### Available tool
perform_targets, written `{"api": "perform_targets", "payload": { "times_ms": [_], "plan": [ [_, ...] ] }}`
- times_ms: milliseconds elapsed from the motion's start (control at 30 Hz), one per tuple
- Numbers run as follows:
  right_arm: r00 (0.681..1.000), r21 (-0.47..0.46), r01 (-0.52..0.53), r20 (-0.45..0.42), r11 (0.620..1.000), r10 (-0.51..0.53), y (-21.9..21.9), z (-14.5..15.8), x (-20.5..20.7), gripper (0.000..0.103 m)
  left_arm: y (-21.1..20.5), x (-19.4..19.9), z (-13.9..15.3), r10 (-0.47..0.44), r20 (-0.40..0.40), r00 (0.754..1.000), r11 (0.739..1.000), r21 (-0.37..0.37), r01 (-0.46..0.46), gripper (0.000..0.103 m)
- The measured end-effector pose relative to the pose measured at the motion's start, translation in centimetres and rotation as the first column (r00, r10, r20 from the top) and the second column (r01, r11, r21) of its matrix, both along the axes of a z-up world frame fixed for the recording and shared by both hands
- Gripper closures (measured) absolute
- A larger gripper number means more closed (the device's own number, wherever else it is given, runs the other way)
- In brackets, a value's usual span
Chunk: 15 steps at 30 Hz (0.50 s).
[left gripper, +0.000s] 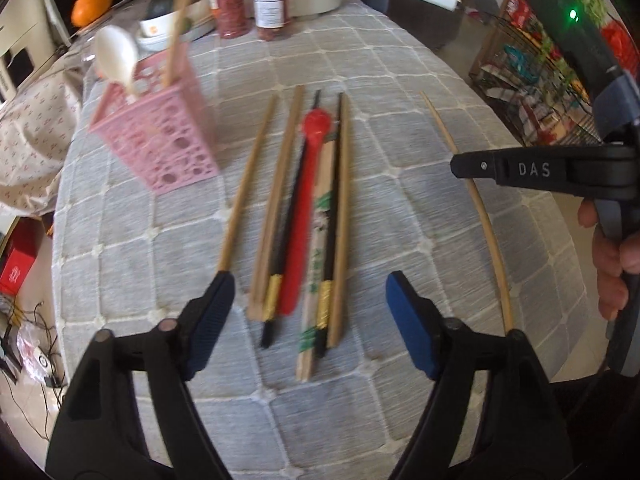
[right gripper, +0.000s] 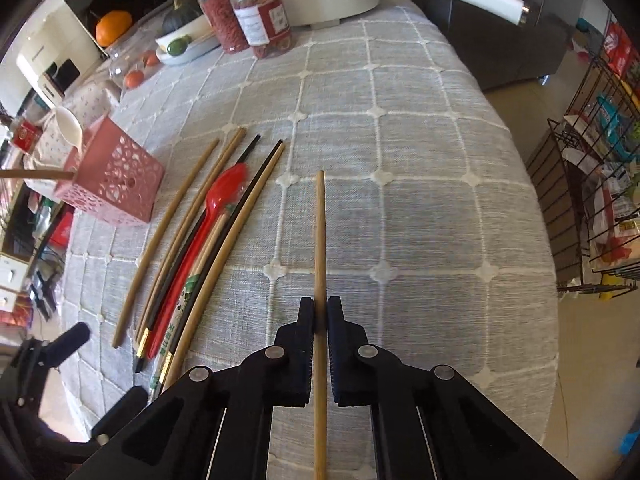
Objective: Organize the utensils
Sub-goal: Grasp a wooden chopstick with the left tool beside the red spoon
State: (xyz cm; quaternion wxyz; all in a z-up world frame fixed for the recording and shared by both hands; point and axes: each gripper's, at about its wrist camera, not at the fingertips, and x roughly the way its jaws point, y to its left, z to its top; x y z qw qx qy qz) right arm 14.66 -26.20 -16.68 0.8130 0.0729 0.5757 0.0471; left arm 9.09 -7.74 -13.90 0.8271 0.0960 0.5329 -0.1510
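Only the right wrist view shows the right gripper (right gripper: pixel 320 312) clamped on a long wooden chopstick (right gripper: pixel 320 240); the left gripper (left gripper: pixel 310 312) gapes empty, its pink perforated plastic basket (left gripper: pixel 160 136) blurred.

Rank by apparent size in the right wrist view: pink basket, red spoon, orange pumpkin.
1. red spoon, longest
2. pink basket
3. orange pumpkin, though it sits farthest away, so its true size is unsure.

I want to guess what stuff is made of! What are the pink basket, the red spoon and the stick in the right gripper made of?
Pink basket: looks like plastic, molded with round holes.
Red spoon: probably plastic, its bowl shiny and evenly red.
Stick, pinched by the right gripper: likely bamboo or wood, matte tan, unpainted.
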Motion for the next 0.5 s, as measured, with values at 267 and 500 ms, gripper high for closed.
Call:
{"api": "perform_targets", "payload": {
  "times_ms": [267,500],
  "plan": [
    [1.0,0.049,0.005,0.02,0.999,-0.006,-1.8,1.9,0.0,0.097,-4.2,3.3,-1.9,-0.035,-0.068,0.997,0.999,-0.006,0.034,0.081],
    [1.0,0.08,-0.002,0.024,0.997,0.0,-2.9,2.1,-0.3,0.096,-5.6,6.9,-2.3,0.014,-0.084,0.996,1.0,0.006,-0.014,0.091]
  ]
}}
